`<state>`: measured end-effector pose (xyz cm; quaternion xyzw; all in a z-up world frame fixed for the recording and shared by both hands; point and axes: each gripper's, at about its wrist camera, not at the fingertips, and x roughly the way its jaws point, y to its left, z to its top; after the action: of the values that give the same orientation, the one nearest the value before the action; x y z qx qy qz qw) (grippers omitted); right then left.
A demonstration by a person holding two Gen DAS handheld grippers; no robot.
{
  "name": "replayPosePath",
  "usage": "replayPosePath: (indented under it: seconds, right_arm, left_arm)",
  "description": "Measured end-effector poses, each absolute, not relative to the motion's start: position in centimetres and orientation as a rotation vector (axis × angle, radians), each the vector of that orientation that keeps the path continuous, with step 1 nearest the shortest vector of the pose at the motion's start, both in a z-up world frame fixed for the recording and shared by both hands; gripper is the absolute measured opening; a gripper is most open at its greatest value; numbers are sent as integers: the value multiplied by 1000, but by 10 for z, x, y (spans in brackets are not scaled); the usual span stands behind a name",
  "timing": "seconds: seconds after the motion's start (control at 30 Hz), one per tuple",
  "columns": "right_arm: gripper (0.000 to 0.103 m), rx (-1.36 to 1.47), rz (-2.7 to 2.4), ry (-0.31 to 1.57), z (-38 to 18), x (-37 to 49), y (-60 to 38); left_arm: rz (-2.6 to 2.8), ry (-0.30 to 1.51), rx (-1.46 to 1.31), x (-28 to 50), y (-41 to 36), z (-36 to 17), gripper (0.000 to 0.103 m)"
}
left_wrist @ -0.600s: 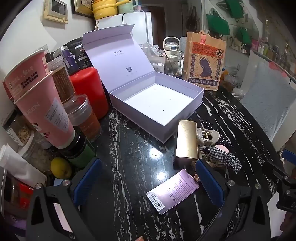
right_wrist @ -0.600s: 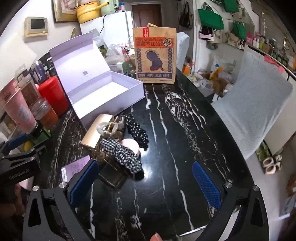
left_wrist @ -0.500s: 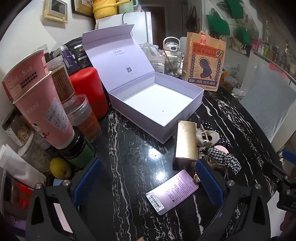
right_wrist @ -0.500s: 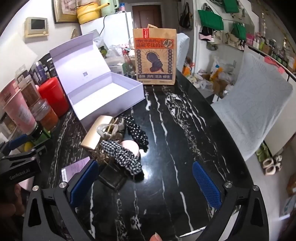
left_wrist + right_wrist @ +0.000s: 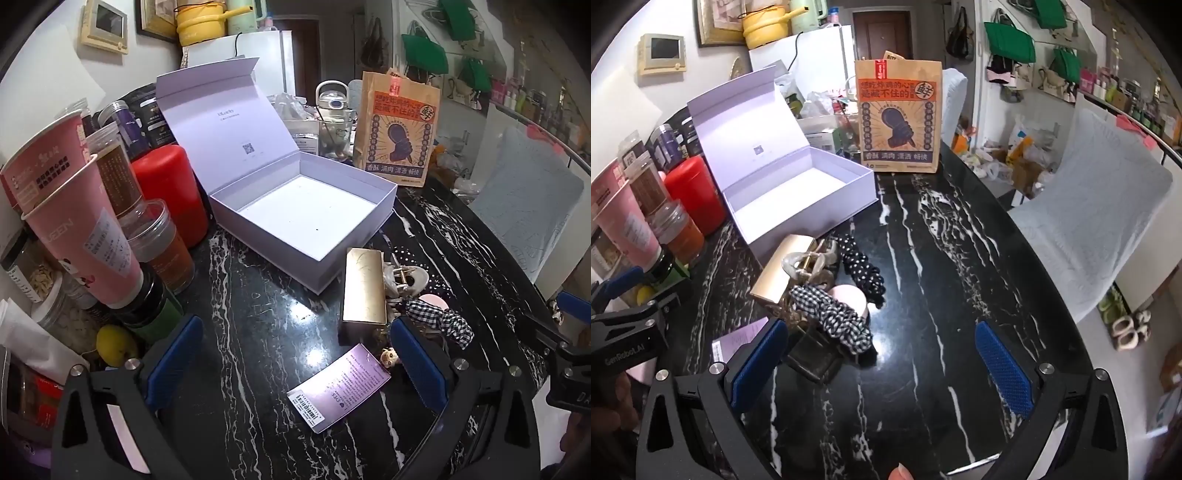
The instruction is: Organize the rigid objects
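- Gold box (image 5: 364,286) lies just beside the near corner of the open lavender box (image 5: 306,218), which is empty, on the black marble table (image 5: 960,258).
- Touching the gold box, we count one cream hair claw (image 5: 809,264), one dotted scrunchie (image 5: 862,264), one checked scrunchie (image 5: 831,314), one pink compact (image 5: 849,295) and one dark clip (image 5: 814,354); one purple card (image 5: 340,386) lies near.
- Left gripper (image 5: 295,362) and right gripper (image 5: 881,363) hover spread apart, holding nothing.
- Our worry: the scrunchies drape the pile, so a grab may drag neighbours or slip on the glossy gold.
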<state>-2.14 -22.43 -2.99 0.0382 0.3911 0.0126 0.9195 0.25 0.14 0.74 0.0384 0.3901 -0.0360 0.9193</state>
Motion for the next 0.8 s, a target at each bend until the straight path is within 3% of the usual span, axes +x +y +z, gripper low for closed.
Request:
replayPosePath:
  seconds: [0.8]
  right_arm:
    - [103, 95, 5, 817, -31, -19, -228]
  left_arm:
    - [-101, 832, 80, 6, -3, 3, 103]
